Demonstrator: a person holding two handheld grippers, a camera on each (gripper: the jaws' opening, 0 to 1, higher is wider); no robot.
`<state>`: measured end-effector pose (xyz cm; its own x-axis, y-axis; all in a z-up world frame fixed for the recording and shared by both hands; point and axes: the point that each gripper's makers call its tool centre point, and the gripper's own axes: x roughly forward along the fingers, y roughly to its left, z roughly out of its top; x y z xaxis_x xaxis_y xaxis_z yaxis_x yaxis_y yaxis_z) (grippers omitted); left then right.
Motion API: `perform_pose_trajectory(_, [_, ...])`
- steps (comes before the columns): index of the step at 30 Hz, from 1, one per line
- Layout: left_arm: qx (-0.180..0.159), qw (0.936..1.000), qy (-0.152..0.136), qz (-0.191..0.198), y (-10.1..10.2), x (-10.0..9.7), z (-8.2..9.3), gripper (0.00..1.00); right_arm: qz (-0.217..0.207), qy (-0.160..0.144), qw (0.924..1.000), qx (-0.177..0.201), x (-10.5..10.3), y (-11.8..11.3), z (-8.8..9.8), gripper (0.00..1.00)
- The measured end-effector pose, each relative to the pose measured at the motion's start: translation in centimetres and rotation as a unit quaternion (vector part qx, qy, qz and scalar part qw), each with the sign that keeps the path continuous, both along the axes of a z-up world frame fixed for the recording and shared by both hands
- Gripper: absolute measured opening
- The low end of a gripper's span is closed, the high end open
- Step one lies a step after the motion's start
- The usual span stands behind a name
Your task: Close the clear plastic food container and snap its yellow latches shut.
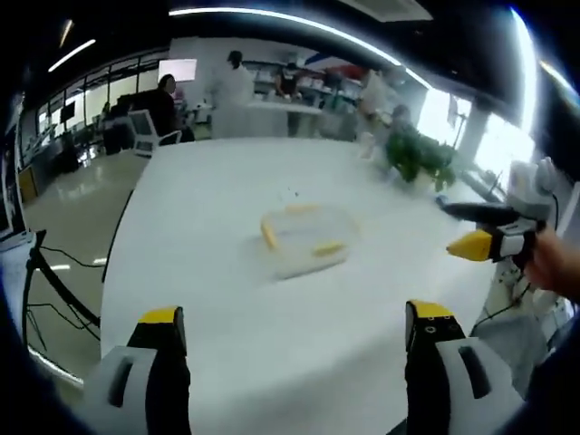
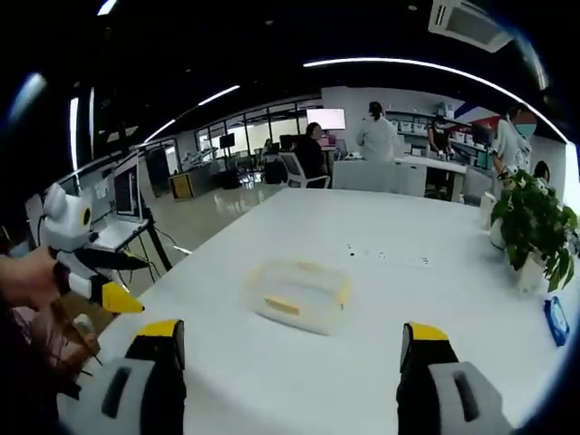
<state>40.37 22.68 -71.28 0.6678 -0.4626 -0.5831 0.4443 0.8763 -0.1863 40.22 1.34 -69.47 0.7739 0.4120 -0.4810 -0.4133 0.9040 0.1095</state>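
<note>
A clear plastic food container with yellow latches lies on the white table, its lid on top. My left gripper is open, its yellow-tipped jaws wide apart and well short of the container. In the right gripper view the same container sits ahead of my right gripper, which is also open and holds nothing. The right gripper enters the left gripper view from the right, held by a hand. The left gripper shows at the left edge of the right gripper view.
A potted plant stands near the table's edge, with a small blue object beside it. Several people stand around a counter at the back. A tripod leg and cables are on the floor beside the table.
</note>
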Motion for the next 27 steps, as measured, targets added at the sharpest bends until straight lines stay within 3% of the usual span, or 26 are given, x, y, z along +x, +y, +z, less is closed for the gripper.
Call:
perform_pose_trajectory(3, [-0.002,1.0000,0.003,-0.007,0.5,-2.3,0.6,0.98,0.019,-0.010,0.9997,-0.007,-2.4,-0.7,0.8,1.00])
perform_pose_trajectory(6, [0.006,0.9999,-0.014,-0.003,1.7,-3.7,1.2,0.94,0.027,-0.013,0.9995,0.003,-4.4,-1.6,1.5,1.00])
perform_pose_trajectory(8, [0.007,0.9999,-0.014,-0.001,2.3,-4.5,1.3,0.96,0.028,-0.020,0.9994,-0.003,-5.8,-2.5,1.7,1.00])
perform_pose_trajectory(11, [-0.002,0.9999,0.002,-0.015,2.3,-6.3,1.2,0.98,0.023,-0.020,0.9995,0.002,-7.5,-3.8,1.8,1.00])
perform_pose_trajectory(16, [0.012,0.9993,0.001,-0.037,2.3,-8.7,1.5,0.99,0.009,-0.010,0.9997,0.019,-10.6,-6.2,2.1,1.00])
perform_pose_trajectory(21, [0.021,0.9987,-0.015,-0.044,2.2,-10.9,1.9,0.99,0.004,0.009,0.9999,0.011,-13.6,-8.3,1.2,1.00])
perform_pose_trajectory(27, [0.007,0.9990,-0.003,-0.045,2.8,-13.6,1.3,0.99,-0.012,0.005,0.9999,0.008,-15.9,-9.9,0.4,1.00])
